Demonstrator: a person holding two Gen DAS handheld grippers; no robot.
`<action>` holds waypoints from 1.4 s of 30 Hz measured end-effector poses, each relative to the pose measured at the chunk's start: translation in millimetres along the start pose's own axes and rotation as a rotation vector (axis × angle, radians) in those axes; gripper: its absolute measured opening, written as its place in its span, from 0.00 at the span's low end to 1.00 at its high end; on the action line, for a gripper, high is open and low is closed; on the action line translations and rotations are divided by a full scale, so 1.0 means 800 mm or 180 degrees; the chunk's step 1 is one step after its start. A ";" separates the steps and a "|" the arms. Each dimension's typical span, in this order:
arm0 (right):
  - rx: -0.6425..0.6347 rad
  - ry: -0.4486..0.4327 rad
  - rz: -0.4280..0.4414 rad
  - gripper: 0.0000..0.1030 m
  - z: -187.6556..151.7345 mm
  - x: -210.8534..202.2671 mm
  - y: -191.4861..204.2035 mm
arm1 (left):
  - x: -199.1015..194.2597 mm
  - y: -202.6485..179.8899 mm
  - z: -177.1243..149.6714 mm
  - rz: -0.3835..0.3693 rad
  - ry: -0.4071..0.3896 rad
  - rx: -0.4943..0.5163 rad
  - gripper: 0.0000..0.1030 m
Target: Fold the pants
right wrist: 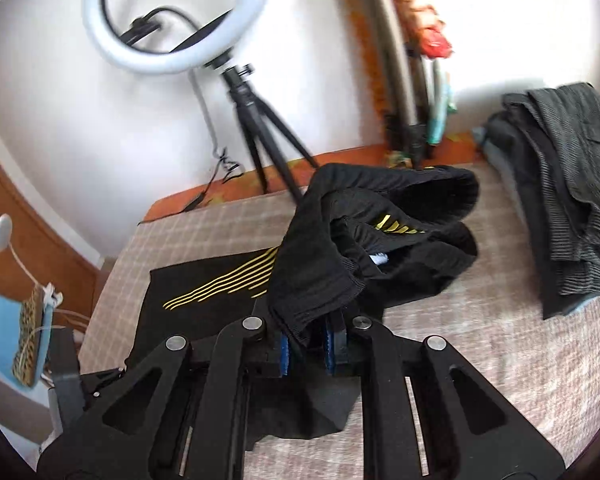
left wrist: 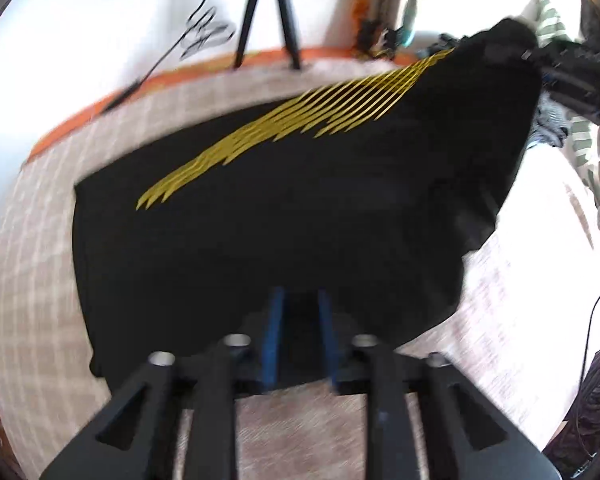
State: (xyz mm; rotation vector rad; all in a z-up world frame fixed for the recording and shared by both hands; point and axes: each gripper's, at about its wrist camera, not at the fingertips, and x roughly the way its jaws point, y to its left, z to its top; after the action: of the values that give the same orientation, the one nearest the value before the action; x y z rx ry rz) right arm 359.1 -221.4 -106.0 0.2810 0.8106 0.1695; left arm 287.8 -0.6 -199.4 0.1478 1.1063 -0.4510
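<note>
**Black pants half lifted over the bed**

The black pants point(left wrist: 284, 216) with yellow stripes point(left wrist: 300, 120) lie spread on a bed covered by a beige checked sheet point(left wrist: 32, 240). One end rests flat on the sheet; the other end is raised off it at the right of the left wrist view.

The left hand-held gripper point(left wrist: 300, 300) hangs over the near edge of the pants with its blue pads point(left wrist: 274, 320) standing apart. Dark cloth shows between them, but the pads do not press on it, so this one holds nothing. The view is blurred.

The right hand-held gripper point(right wrist: 306, 336) is nearly closed, its blue pads pinched on a ribbed hem of the pants point(right wrist: 312, 280). The cloth bunches above the fingers and hangs in loose folds, with the yellow stripes point(right wrist: 224, 284) on the flat part lying to the left.

A ring light point(right wrist: 160, 16) on a black tripod point(right wrist: 260, 136) stands by the white wall beyond the bed. A pile of dark clothes point(right wrist: 560, 184) sits on the sheet to the right, apart from the pants.
</note>
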 end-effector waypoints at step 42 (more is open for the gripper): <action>-0.1696 0.0885 0.1045 0.59 -0.115 0.083 0.244 | -0.130 0.197 -0.101 0.0147 -0.0820 -0.1189 0.48</action>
State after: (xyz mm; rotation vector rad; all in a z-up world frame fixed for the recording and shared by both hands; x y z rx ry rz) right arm 328.5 -2.2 -151.3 -0.1202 0.9572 0.7322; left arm 249.3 197.5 -159.9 -0.2080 0.9133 -0.2083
